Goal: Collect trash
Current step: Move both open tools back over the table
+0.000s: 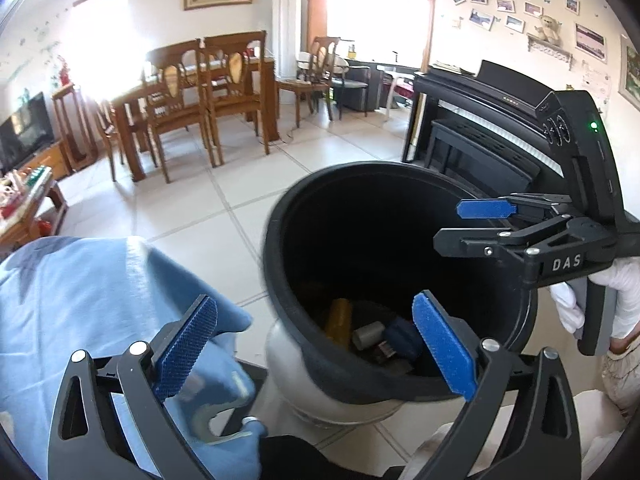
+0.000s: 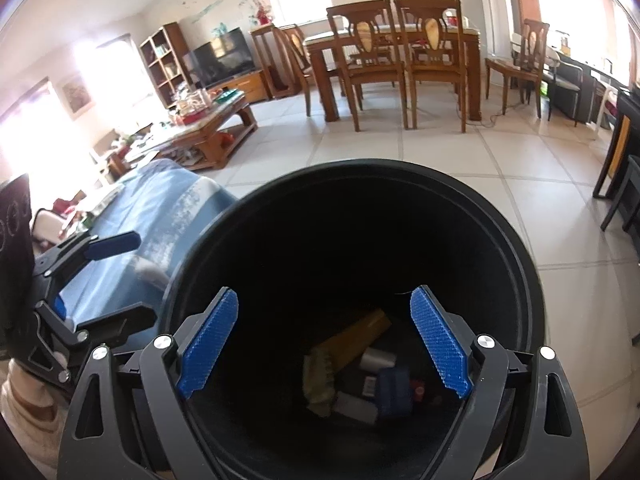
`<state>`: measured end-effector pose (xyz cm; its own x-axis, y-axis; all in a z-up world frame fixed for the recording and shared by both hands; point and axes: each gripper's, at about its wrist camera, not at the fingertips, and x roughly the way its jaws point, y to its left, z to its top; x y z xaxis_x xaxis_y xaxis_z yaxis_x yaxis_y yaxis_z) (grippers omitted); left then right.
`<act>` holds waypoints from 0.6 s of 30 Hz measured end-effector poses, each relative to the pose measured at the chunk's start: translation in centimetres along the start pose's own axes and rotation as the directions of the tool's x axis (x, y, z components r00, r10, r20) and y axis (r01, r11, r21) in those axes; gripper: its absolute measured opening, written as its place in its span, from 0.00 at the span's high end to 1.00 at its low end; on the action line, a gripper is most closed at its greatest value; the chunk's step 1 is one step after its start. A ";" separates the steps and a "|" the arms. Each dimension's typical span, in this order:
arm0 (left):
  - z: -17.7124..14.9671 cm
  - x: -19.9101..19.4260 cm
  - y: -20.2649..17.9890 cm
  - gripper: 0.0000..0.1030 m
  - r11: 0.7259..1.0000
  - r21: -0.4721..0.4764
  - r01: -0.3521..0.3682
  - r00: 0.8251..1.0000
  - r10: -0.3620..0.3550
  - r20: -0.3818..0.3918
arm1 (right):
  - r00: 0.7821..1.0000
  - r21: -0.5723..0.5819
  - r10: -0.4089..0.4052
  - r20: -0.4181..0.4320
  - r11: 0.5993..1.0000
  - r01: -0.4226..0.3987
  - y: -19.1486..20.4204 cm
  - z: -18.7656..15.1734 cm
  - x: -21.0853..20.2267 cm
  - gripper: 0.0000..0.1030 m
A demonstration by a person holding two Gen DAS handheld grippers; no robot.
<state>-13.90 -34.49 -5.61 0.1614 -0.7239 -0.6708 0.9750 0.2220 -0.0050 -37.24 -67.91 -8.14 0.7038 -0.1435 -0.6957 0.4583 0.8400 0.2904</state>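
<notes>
A black-rimmed bin [image 1: 280, 216] [image 2: 516, 240] with a silver body stands on the tiled floor. Inside it lie a yellow tube [image 1: 338, 320] [image 2: 356, 336], a grey cylinder [image 1: 368, 334], a blue item [image 2: 394, 394] and crumpled paper [image 2: 318, 380]. My left gripper [image 1: 316, 304] [image 2: 142, 278] is open at the bin's near left rim with nothing between its fingers. A blurred grey thing [image 1: 216, 396] [image 2: 148, 272] shows below its left finger, over the blue cloth; what it is I cannot tell. My right gripper [image 2: 325, 294] [image 1: 450, 223] hangs open over the bin's mouth, held by a white-gloved hand [image 1: 568, 304].
A blue cloth [image 1: 80, 300] [image 2: 160, 208] covers a surface right beside the bin. A black piano [image 1: 480, 120] stands behind the bin. Wooden dining table and chairs [image 2: 400, 56] and a cluttered coffee table [image 2: 200, 128] stand farther off across the tiled floor.
</notes>
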 end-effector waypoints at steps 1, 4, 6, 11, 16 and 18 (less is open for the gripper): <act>-0.2 -0.4 0.3 0.05 1.000 -0.004 -0.011 1.000 0.011 0.004 | 1.000 0.000 0.006 0.002 1.000 -0.006 0.4 0.2 0.0 0.08; -0.6 -1.4 1.5 0.05 0.999 -0.021 -0.041 0.999 0.041 0.013 | 1.000 -0.012 0.028 0.005 1.000 -0.028 2.2 0.9 0.1 0.06; -1.0 -2.3 2.5 0.05 0.997 -0.039 -0.062 0.998 0.063 0.018 | 0.999 -0.029 0.043 0.003 0.999 -0.043 3.6 1.4 0.3 0.06; -2.5 -4.6 5.0 0.05 0.991 -0.083 -0.108 0.993 0.111 0.030 | 0.997 -0.087 0.078 -0.007 0.993 -0.078 7.8 2.9 1.3 0.05; -4.4 -7.4 8.3 0.05 0.975 -0.142 -0.169 0.984 0.176 0.036 | 0.992 -0.153 0.127 -0.025 0.980 -0.129 12.7 4.2 2.9 0.05; -5.3 -8.5 9.6 0.05 0.967 -0.171 -0.190 0.979 0.199 0.037 | 0.989 -0.176 0.143 -0.033 0.973 -0.147 14.7 4.5 3.6 0.05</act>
<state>-6.70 -22.71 -3.90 0.3579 -0.6886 -0.6307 0.8859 0.4638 -0.0036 -25.50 -58.41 -3.36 0.7437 -0.0040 -0.6685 0.2469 0.9309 0.2691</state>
